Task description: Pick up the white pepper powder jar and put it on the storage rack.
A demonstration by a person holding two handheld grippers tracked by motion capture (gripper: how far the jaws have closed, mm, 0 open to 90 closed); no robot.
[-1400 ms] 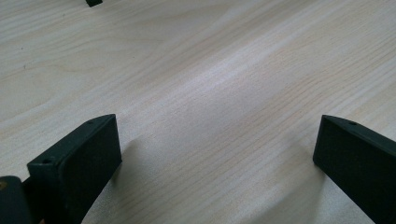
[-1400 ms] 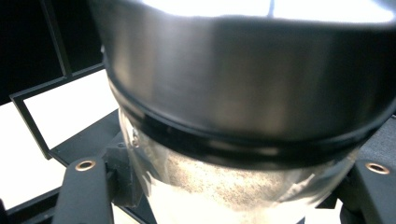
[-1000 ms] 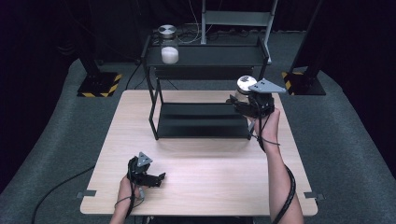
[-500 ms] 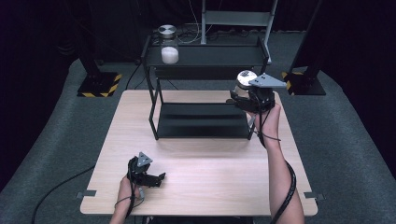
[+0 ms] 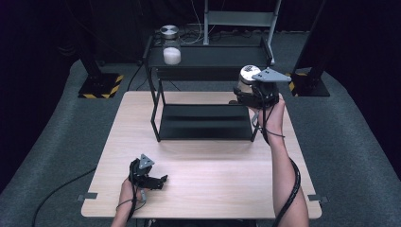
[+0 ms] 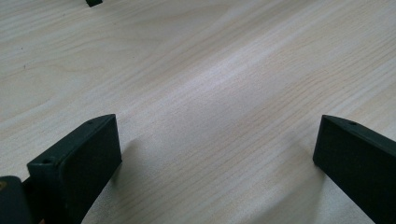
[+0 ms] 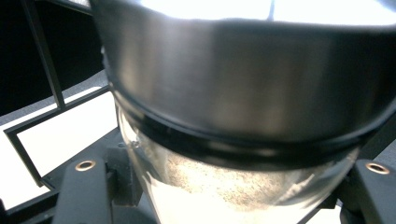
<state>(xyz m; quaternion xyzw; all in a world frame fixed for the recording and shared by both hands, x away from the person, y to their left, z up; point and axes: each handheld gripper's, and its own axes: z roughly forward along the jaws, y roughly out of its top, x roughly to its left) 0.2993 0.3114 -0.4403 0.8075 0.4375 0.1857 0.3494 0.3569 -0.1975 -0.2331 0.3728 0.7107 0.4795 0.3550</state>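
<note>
holding a jar (image 5: 247, 78) in the right gripper (image 5: 255, 94), jaws clamped on its glass body under the steel lid, raised by the shelf rack's (image 5: 208, 56) right end; likely heavy, slippery, breakable; left gripper (image 5: 150, 179) wide open, empty, near table's (image 5: 213, 189) front edge

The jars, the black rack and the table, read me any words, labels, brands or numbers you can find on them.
None can be read.
The jar in the right gripper: plain metal lid and clear glass over pale powder, no label.
The jar on the upper shelf: no label visible, too small to be sure.
The black rack and wooden table: bare.
The floor stand's base carries yellow-black hazard stripes, no text.
</note>
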